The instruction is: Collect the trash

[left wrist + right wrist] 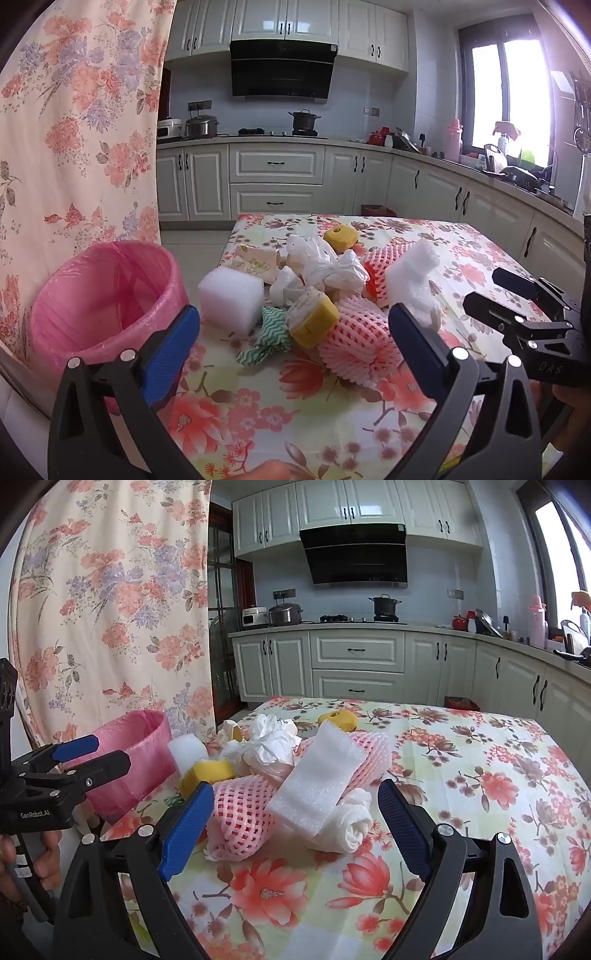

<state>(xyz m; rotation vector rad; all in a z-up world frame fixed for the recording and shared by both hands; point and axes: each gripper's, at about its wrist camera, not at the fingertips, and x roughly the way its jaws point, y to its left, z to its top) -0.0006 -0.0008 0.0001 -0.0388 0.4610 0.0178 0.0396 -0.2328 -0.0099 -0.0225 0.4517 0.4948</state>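
Left wrist view: both grippers gape, holding nothing, before the heaped trash.
The green-and-white zigzag cloth point(266, 334) lies half hidden under a yellow sponge block point(314, 321); left gripper point(293, 345), right gripper point(295, 819).

Left gripper body: the right wrist view shows the left gripper point(92, 755) at the left edge, and its black body carries the white wording "GenRobot.AI".
Right gripper body: in the left wrist view the right gripper point(491, 291) enters from the right, and its black body bears pale raised letters that read "BAS"; anything further is cut off by the frame edge.
Range hood: a small label sits at the upper right corner of the range hood point(356, 555), too small to read.
Cream carton: the cream carton point(256, 260) in the pile has printed marks that stay illegible.
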